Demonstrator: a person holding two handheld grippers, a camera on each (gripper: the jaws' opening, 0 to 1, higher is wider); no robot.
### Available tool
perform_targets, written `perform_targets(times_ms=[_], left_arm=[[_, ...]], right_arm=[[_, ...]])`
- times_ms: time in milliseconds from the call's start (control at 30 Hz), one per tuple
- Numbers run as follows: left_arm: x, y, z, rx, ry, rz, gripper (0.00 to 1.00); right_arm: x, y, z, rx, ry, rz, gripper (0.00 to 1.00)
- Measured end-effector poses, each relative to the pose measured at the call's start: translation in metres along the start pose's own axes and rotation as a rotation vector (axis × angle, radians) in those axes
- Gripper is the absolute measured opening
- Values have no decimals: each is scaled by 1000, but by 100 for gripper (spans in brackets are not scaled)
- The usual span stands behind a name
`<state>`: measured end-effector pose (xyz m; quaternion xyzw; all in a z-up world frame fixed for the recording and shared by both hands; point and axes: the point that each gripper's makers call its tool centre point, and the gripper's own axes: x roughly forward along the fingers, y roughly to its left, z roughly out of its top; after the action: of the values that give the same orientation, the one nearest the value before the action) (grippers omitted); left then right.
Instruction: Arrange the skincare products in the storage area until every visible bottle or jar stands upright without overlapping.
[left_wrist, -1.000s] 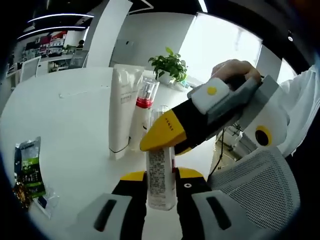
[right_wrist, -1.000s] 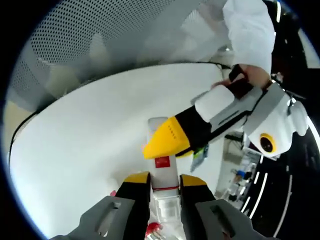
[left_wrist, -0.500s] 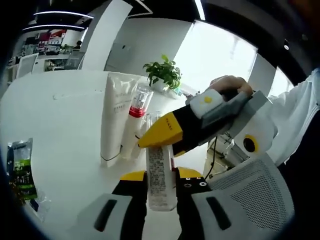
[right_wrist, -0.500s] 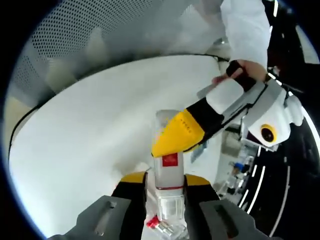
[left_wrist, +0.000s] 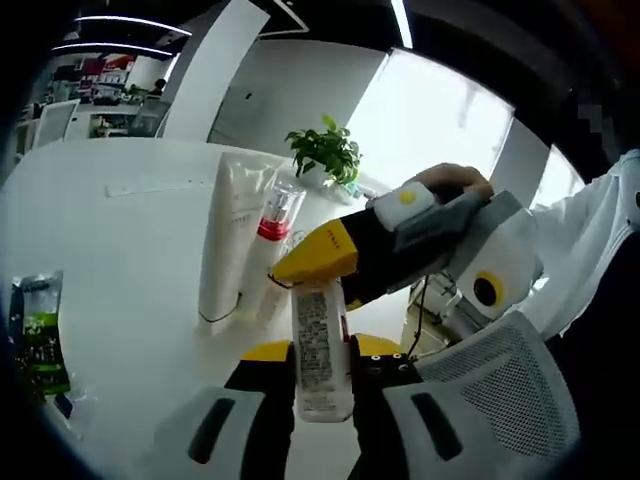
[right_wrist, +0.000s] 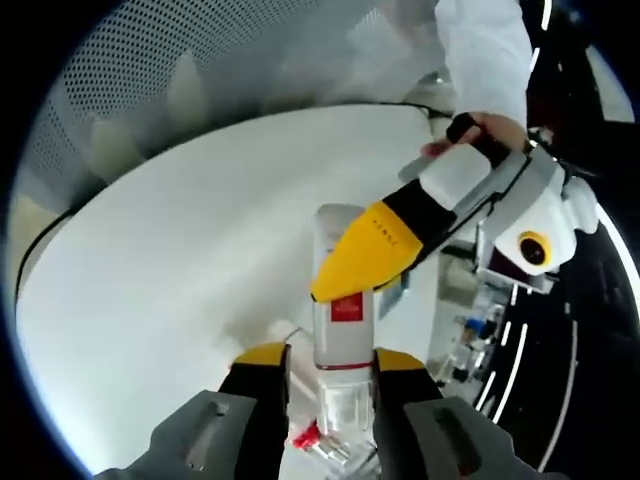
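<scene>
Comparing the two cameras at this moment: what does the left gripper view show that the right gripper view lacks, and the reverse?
Left gripper view: a white tube and a red-banded bottle upright side by side, a potted plant, a green packet, and the clear bottle's printed text.

Right gripper view: the bottle's red square label, and a small red-capped item near the bottom edge.

Both: the clear bottle between the left claw and right claw jaws, the white table, the mesh chair.
</scene>
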<state>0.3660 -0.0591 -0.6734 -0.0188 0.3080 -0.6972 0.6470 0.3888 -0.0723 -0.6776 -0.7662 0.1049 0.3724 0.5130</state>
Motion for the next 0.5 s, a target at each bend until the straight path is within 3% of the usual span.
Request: perform_targets(times_ms=[100, 367, 500], left_arm=[[-2, 0, 3, 0, -11, 0, 17], [-1, -1, 5, -4, -24, -5, 17], [1, -4, 5, 10, -25, -11, 17]], right_arm=[[-2, -2, -2, 12, 1, -17, 31], [-11, -7, -14, 180, 22, -66, 30], [-19, -10, -17, 334, 16, -94, 29]])
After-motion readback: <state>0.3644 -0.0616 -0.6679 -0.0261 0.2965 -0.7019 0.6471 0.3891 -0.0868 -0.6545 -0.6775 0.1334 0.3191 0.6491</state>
